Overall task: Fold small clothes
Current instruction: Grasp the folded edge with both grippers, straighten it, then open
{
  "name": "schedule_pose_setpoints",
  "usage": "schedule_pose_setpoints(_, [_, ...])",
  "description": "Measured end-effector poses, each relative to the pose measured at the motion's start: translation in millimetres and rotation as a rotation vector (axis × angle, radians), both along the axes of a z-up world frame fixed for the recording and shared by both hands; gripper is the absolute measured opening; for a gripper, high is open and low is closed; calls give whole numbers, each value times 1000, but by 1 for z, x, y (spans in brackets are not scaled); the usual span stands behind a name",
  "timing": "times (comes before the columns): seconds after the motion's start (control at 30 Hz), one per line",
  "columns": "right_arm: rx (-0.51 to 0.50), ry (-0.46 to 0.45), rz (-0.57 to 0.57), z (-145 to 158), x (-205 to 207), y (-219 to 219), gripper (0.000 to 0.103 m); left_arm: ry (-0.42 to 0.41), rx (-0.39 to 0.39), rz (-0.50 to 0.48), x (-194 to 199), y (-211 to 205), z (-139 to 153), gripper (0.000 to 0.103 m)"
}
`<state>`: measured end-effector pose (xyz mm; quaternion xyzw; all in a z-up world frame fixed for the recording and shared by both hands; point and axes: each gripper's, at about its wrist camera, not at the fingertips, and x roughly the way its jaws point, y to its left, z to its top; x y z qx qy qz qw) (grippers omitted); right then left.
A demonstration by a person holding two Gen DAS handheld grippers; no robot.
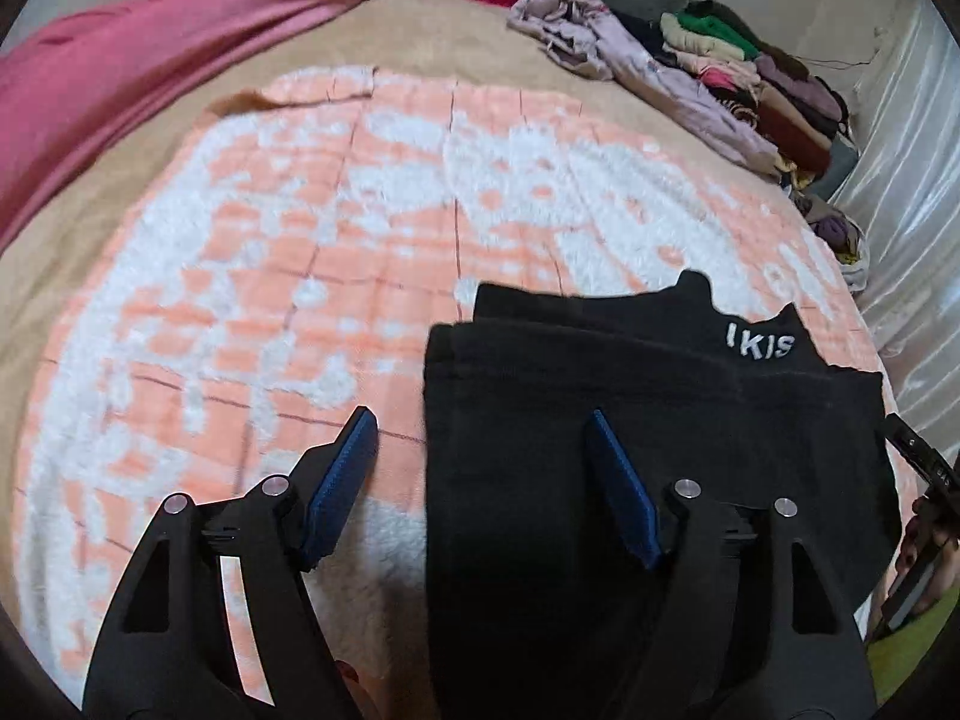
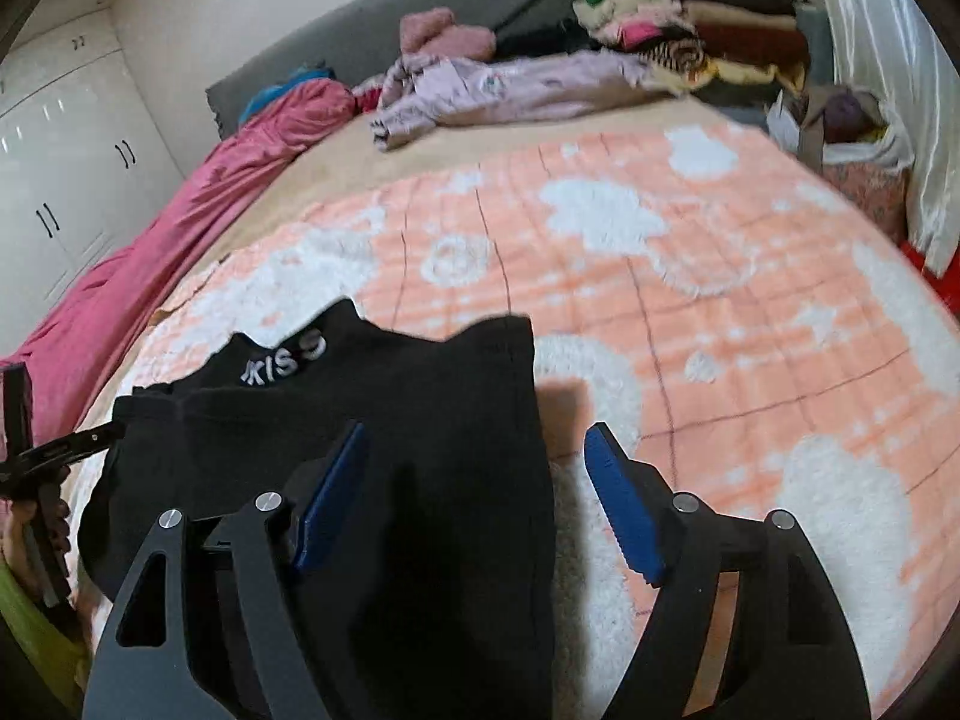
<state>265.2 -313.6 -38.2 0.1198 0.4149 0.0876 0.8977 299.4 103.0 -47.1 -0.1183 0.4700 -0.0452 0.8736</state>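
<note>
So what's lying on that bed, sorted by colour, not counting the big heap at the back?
Black: 1, the garment with white lettering
Peach and white: 1, the blanket
Pink: 1, the bedcover
Lilac: 1, the crumpled garment
Total: 4

home bedroom | bed (image 2: pixel 690 324) | wardrobe (image 2: pixel 66 180) | clothes pile (image 2: pixel 720 30)

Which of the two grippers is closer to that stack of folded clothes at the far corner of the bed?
Right, as far as I can judge. The stack lies far ahead of both; the right gripper is on its side, the left gripper farther across.
</note>
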Motion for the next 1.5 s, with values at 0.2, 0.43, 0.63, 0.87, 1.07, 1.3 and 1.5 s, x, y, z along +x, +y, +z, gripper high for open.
schedule_pose_setpoints(0.2, [33,5,56,-4,2,8,28,-54,7,-21,-13,-11,9,6])
schedule_pose_setpoints(0.43, [29,-155,112,35,-10,18,10,-208,-18,-31,-28,-9,55,4])
schedule_pose_setpoints(0.63, [-38,-182,61,45,5,14,10,-218,2,-18,-3,-6,61,5])
schedule_pose_setpoints(0.87, [-151,-16,4,-4,29,22,12,-102,104,-31,22,-18,12,7])
schedule_pose_setpoints(1.07, [-163,9,-41,-19,31,15,26,-83,160,-23,20,-18,1,16])
schedule_pose_setpoints(1.3, [-219,-14,-80,-10,17,13,51,-90,208,-20,16,-22,2,22])
schedule_pose_setpoints(1.5, [-228,-52,-87,4,0,16,60,-109,199,-21,6,-26,12,34])
